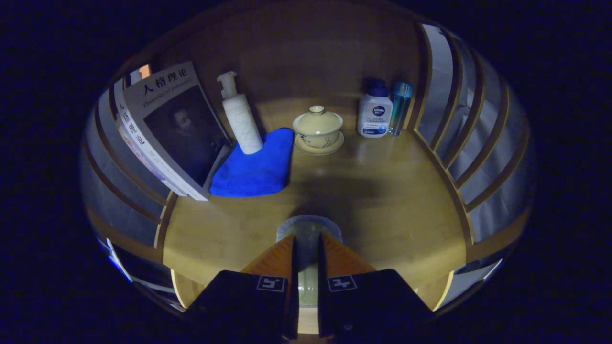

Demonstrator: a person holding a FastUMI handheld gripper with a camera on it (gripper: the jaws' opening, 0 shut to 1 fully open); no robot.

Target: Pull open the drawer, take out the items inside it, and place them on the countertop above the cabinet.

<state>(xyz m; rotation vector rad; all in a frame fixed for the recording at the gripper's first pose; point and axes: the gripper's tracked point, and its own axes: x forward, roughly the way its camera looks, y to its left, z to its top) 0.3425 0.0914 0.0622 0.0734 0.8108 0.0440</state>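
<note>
Smooth wooden countertop (382, 200); hand-held gripper (307, 246) clamps round glassy cup (308, 228)

Bare wooden countertop (382, 200) open ahead of the fingers and out to the right. Gripper (306, 243) closed on a pale translucent cup (308, 229). Blocked on the left by leaning books (167, 129) and a folded blue cloth (256, 167) under a white pump bottle (241, 119). Further back, lidded tea bowl on saucer (318, 130) mid-way; white lotion bottle (374, 112) and slim blue bottle (400, 107) crowding the right rear corner by the slatted side rail (449, 157).
</note>
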